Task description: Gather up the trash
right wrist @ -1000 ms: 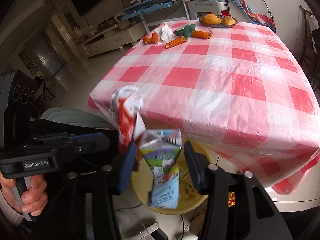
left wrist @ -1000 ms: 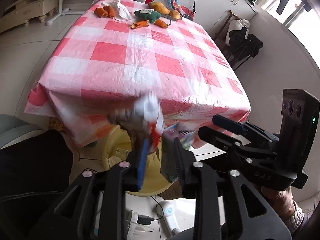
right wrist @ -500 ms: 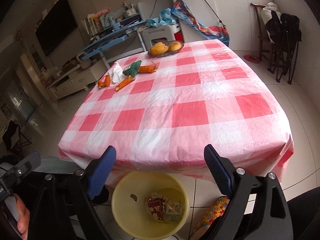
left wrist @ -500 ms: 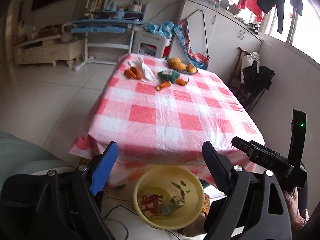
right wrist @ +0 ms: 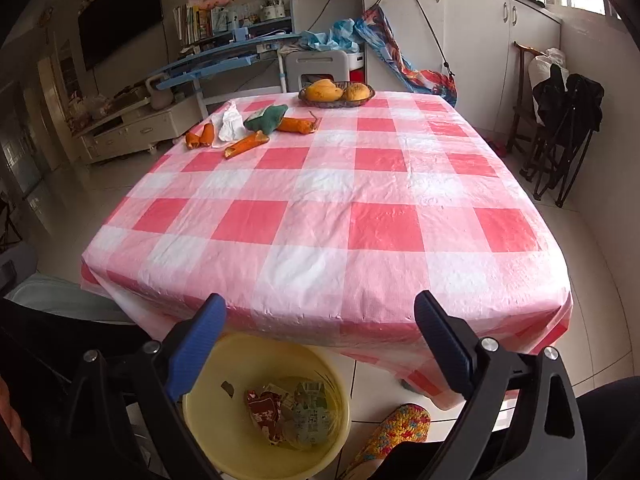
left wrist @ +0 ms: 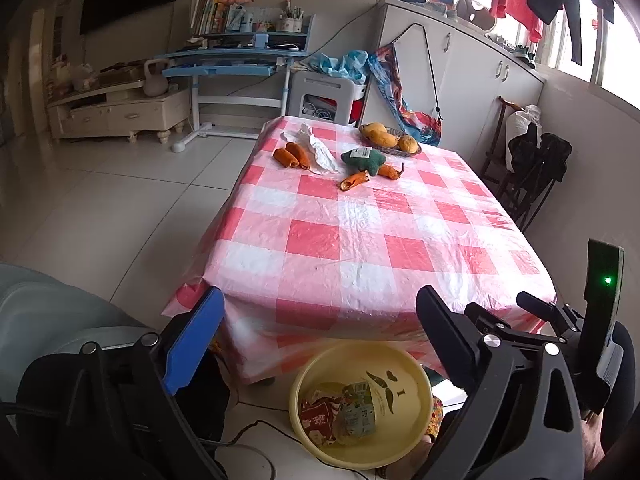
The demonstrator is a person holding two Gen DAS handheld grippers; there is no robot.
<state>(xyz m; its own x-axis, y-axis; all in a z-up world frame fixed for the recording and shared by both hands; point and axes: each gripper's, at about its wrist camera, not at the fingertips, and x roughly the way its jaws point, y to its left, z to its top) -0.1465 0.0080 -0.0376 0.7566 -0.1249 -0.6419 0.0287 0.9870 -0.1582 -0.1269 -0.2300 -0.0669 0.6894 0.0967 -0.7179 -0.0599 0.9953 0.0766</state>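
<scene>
Now both claws stood wide apart, gripping nothing.
Left claw (left wrist: 316,336) and right claw (right wrist: 320,332) hung above the yellow basin (right wrist: 208,432), where a red wrapper (right wrist: 264,416) and carton (right wrist: 312,404) lay, beside the worktop (right wrist: 320,216).

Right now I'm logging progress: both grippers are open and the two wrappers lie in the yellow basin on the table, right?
Not quite. The yellow basin sits on the floor below the table edge, as the right wrist view shows. The wrappers do lie in it, and the left gripper and right gripper are open.

Crumpled red wrapper (right wrist: 264,416), flattened green carton (right wrist: 310,412), inside yellow basin (right wrist: 204,436)
</scene>
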